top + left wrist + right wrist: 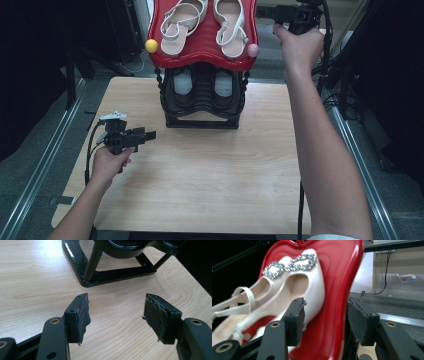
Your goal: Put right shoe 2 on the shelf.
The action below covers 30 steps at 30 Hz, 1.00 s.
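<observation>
Tongs in both my hands stood open and held nothing; my left gripper [149, 135] hovered low over the wooden table [210, 170] at about eight o'clock from the shoe rack [202, 65], its jaws pointing toward three o'clock; in the left gripper view [116, 315] the jaws were spread wide, their frayed grey pads [83, 315] well apart, bare tabletop between them and the rack's glossy black base [100, 277] ahead at twelve o'clock, near but not touched.

My right gripper [272, 12] was raised at about two o'clock from the rack's middle, beside the right edge of the red top shelf [200, 50], jaws aimed toward nine o'clock; in the right gripper view [325, 322] the jaws stood moderately apart, the red shelf's edge [337, 302] seen between them; whether either pad touched it I could not tell.

A pair of white strappy sandals [205, 22] lay side by side on that red shelf; the nearer one's toe, with its sparkling buckle trim [289, 265], showed just past my left-hand jaw; a yellow knob [151, 45] sat at the shelf's left corner and a pink knob [253, 50] at its right; on the black tier below, another pair of shoes [203, 82] with pale insoles was tucked in.
</observation>
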{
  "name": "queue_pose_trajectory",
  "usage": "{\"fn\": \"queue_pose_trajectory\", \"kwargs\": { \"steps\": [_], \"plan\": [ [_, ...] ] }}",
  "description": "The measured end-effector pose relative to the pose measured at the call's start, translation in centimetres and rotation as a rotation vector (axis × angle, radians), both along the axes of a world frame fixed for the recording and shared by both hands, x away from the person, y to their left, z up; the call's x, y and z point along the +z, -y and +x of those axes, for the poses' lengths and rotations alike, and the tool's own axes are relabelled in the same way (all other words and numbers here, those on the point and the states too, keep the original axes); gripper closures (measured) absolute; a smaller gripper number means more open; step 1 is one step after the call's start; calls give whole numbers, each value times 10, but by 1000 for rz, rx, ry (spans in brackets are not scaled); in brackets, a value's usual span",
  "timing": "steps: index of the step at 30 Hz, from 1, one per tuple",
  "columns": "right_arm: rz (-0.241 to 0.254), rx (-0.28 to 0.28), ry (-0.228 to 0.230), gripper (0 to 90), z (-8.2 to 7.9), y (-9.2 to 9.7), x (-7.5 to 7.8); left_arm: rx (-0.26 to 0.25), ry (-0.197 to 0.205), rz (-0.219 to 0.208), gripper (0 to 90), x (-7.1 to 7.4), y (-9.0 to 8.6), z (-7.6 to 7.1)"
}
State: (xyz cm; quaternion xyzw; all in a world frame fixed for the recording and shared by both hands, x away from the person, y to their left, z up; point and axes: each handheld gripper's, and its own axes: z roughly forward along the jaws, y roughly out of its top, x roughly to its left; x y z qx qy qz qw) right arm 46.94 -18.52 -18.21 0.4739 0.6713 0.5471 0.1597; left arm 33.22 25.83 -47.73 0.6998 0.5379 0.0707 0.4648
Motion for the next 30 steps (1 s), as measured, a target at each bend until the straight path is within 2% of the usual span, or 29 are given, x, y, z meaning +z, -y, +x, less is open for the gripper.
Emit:
{"fn": "queue_pose_trajectory", "kwargs": {
  "steps": [6, 8, 16, 22, 30],
  "plan": [
    [2, -5, -4, 484, -2, 12, -18, 2, 0, -1, 375, 0, -1, 0],
    [17, -3, -5, 487, -4, 17, -25, 2, -5, -2, 375, 1, -1, 0],
    [-13, -21, 1, 496, -11, 35, -49, 3, 2, -1, 375, 1, -3, -1],
    [-7, -27, -7, 495, -18, 47, -72, 8, 3, -13, 375, 2, -3, -1],
    [-21, -31, -38, 496, -26, 56, -103, 4, 8, -8, 375, 1, -3, -1]
  ]
}}
